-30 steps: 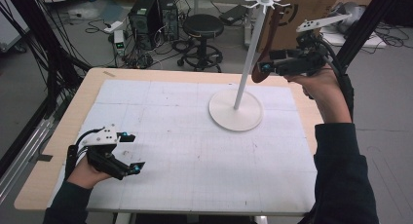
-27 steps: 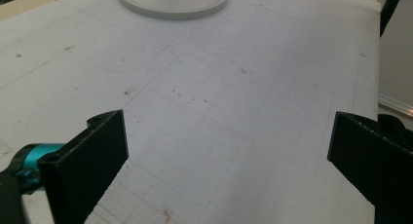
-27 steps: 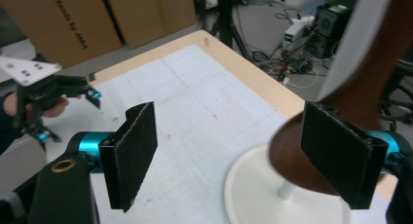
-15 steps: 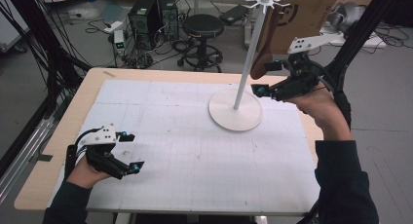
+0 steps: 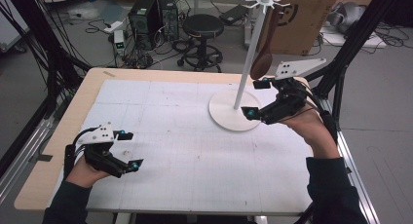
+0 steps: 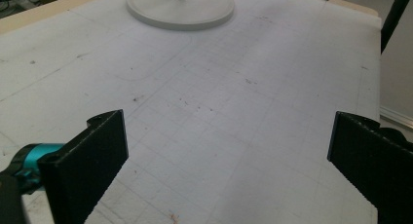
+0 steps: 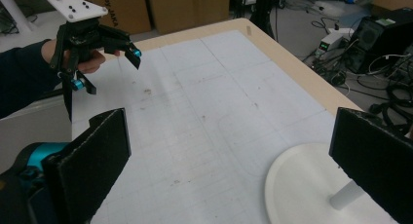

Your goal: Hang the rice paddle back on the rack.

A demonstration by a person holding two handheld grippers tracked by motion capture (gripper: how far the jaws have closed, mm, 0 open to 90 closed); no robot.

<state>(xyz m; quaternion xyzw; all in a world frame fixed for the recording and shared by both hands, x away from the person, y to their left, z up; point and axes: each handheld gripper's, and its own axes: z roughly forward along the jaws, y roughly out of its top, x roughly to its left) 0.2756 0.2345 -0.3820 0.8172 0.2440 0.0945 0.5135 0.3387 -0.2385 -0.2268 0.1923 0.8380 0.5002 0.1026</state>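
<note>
A white stand rises from its round base [image 5: 234, 114] at the right of the white mat, with its pole [image 5: 251, 53] ending in hooks. A brown wooden spoon [image 5: 265, 58] hangs from one hook. My right gripper [image 5: 257, 98] hovers just right of the pole, below the spoon's bowl and over the base's edge. Its jaws have just been opening, and they now stand wide with nothing between them [image 7: 229, 156]. The base [image 7: 311, 190] lies under them. My left gripper [image 5: 132, 150] rests open at the front left, also empty [image 6: 229, 156].
The mat [image 5: 185, 136] covers most of the wooden table [image 5: 58, 136]. Black frame posts [image 5: 350, 44] stand at both sides. Behind the table are a stool [image 5: 202, 27], computer towers [image 5: 146, 14], cables and a cardboard box [image 5: 311, 14].
My right gripper has dropped down and left from beside the hanging spoon's bowl to just above the stand's base, and its jaws have widened. The left gripper has stayed put.
</note>
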